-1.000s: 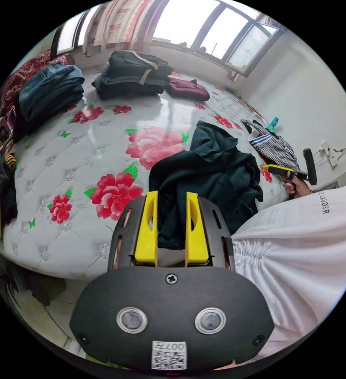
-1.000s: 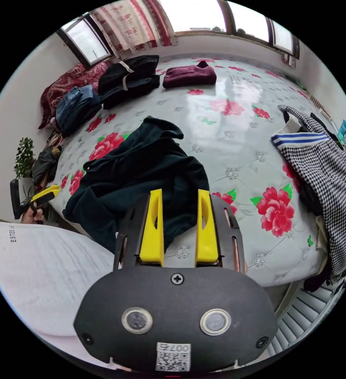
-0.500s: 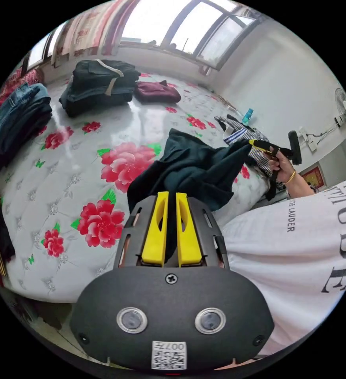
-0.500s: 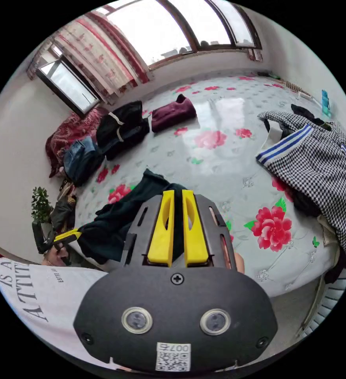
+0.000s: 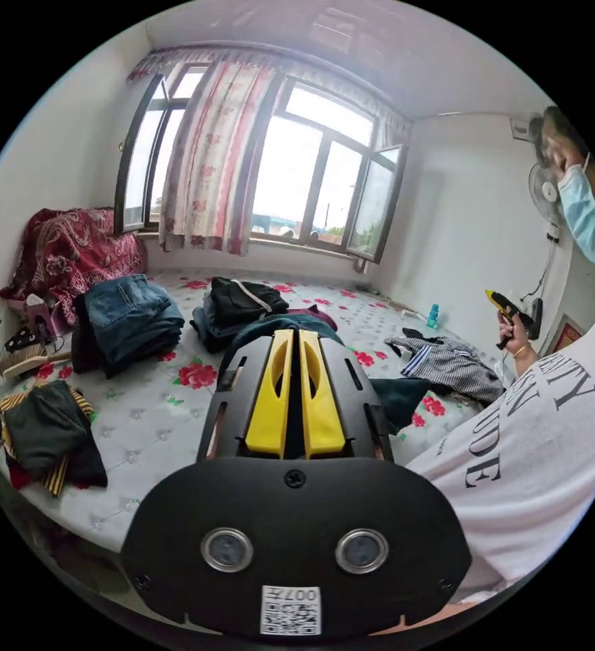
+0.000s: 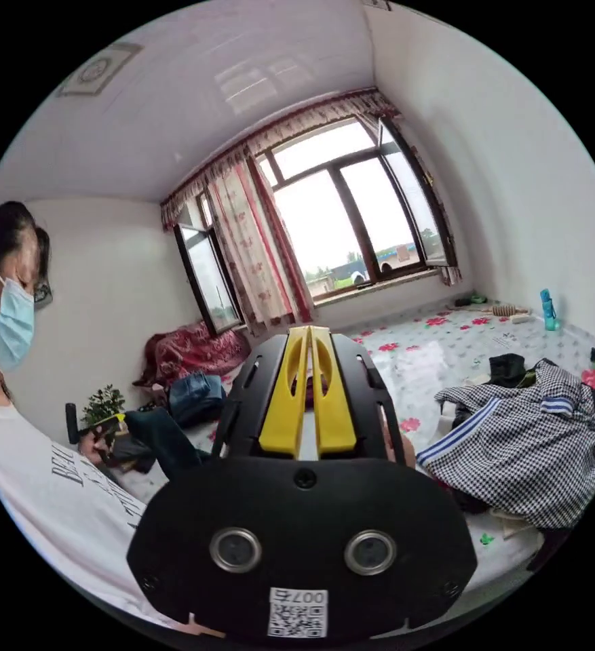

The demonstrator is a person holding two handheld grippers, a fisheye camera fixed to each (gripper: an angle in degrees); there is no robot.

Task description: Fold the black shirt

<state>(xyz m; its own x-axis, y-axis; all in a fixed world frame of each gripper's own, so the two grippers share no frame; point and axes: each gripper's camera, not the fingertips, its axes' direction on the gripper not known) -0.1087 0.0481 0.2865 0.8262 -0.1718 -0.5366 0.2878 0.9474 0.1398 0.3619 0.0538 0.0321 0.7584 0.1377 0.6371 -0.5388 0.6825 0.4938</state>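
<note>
1. Black shirt (image 5: 395,400) lifted off the bed (image 5: 155,420), hanging btwn both grippers.
2. Left gripper (image 5: 296,339): jaws nearly closed, dark cloth pinched in the gap.
3. Right gripper (image 6: 309,336): jaws narrow; grip on cloth — can't tell.
4. Checked garment (image 6: 521,454) on bed nearby.

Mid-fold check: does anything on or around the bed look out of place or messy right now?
Yes. A houndstooth garment with blue-and-white striped trim lies crumpled at the edge of the floral bed cover, unlike the folded blue jeans. The black shirt sags in a loose bunch beyond the left gripper.
</note>
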